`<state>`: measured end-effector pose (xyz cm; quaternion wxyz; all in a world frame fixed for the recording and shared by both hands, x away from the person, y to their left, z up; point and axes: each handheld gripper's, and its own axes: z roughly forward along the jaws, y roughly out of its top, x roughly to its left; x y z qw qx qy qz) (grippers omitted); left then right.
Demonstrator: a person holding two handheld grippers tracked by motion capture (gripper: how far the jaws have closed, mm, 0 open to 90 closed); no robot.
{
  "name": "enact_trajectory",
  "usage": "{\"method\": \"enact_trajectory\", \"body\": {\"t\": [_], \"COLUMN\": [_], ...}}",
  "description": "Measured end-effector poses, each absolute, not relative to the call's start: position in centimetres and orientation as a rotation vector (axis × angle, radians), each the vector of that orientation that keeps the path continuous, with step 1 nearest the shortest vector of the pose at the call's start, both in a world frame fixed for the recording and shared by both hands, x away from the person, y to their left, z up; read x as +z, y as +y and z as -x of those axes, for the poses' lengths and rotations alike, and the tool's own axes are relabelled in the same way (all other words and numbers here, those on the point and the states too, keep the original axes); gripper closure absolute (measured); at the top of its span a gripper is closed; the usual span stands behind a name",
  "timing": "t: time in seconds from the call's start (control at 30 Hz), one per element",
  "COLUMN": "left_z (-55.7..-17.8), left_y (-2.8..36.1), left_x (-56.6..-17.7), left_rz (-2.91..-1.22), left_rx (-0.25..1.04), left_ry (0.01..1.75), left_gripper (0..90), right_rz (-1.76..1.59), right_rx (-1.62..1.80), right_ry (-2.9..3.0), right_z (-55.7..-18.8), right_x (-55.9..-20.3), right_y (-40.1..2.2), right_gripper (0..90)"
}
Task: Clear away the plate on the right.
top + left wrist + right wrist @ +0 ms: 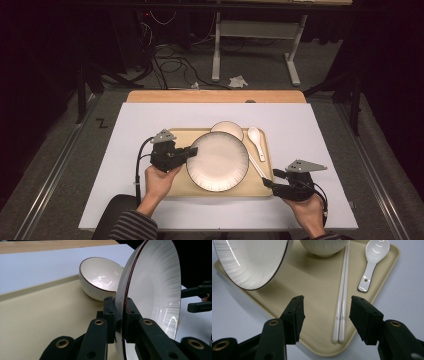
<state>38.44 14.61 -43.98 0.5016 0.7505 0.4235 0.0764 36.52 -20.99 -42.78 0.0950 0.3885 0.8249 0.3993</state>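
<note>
My table [150, 125] is carrying a white sheet with a beige tray [182, 187] lying flat at its middle; wood edge is showing at the far side.

The plate [218, 161] looks like glossy glazed ceramic, with fine ribbed lines near its dark rim; the bowl [100, 277] has the same shiny glaze (light streaks glint inside it). The spoon [372, 262] and 2 chopsticks [342, 302] look smooth and glossy. The tray [317, 302] is matt beige, the tabletop [300, 125] matt white.
</note>
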Motion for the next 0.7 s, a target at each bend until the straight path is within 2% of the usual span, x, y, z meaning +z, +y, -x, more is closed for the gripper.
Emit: {"method": "enact_trajectory", "body": {"t": [0.3, 0.7], "left_z": [-38.4, -37.7], "left_y": [15.0, 16.3], "left_x": [-43.8, -43.5], "left_rz": [-1.799, -1.767], "left_rx": [0.183, 0.199], "left_ry": [1.030, 1.075], "left_gripper": [83.7, 83.7], "right_rz": [-1.150, -1.150], "right_rx": [1.143, 1.127], "right_ry": [2.414, 2.363], "right_z": [-34.4, -34.6], "right_x": [-44.8, -47.0], "right_y": [-22.9, -23.3], "right_gripper": [43.2, 42.4]}}
